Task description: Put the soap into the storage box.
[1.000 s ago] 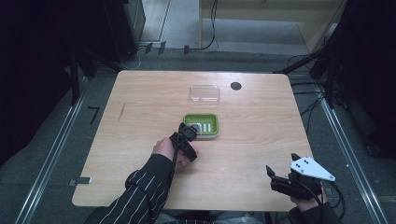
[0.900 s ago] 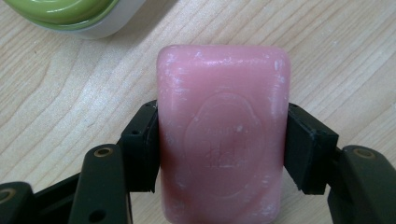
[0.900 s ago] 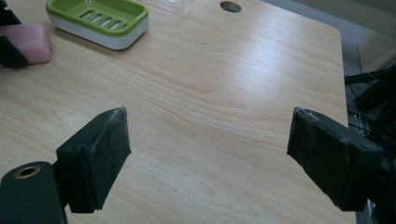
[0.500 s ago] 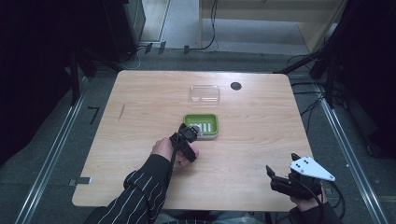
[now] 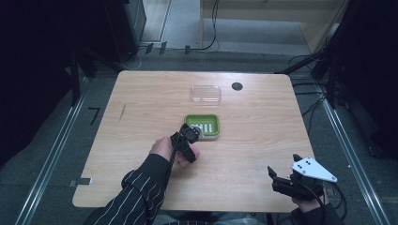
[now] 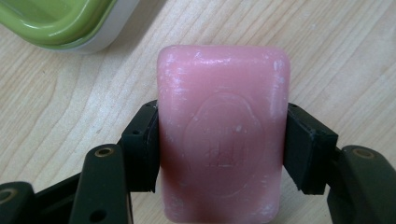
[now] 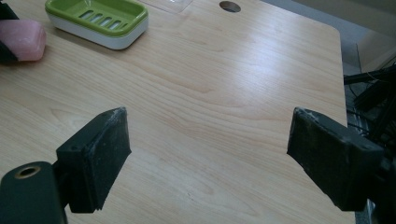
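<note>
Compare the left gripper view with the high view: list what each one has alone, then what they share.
Left gripper view alone: the pink soap bar clamped between the left claw, its stamped emblem readable.
High view alone: the clear lid, the table's round hole, the right claw open near the table's front edge.
Shared: the green soap dish and the wooden table.

The pink soap bar carried an oval embossed stamp on its face, but its raised marks were too worn and blurred to be read.

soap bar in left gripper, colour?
Pink soap bar, clearest in the left gripper view.
</note>
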Available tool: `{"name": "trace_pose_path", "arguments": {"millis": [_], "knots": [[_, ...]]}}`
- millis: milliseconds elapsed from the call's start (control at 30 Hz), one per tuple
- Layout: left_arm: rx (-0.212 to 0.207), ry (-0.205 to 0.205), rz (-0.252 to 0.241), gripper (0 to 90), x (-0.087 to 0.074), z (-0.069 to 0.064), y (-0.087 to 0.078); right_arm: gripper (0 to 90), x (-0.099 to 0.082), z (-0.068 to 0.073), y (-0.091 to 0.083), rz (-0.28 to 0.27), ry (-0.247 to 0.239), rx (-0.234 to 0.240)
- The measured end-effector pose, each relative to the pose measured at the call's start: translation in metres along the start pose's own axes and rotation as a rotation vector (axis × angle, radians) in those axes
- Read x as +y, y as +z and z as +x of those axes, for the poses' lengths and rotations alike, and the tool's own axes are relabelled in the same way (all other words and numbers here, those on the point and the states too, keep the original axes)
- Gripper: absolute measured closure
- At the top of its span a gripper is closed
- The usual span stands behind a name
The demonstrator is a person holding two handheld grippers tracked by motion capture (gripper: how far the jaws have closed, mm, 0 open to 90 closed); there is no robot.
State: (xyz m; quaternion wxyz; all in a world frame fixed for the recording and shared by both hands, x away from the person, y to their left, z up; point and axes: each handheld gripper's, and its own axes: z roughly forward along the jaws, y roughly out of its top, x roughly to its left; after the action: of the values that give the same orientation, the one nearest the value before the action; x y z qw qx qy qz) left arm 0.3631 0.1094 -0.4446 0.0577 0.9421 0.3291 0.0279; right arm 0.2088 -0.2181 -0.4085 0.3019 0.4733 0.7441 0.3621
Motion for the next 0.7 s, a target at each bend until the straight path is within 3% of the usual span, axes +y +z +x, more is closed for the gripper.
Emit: {"name": "trace_pose_path", "arguments": {"millis": [700], "knots": [[-0.009,0.099,-0.012,38.5,0.007,0.005,-0.015,13.5,0.0,0.0,0.001,0.001,-0.002,0.002]]}}
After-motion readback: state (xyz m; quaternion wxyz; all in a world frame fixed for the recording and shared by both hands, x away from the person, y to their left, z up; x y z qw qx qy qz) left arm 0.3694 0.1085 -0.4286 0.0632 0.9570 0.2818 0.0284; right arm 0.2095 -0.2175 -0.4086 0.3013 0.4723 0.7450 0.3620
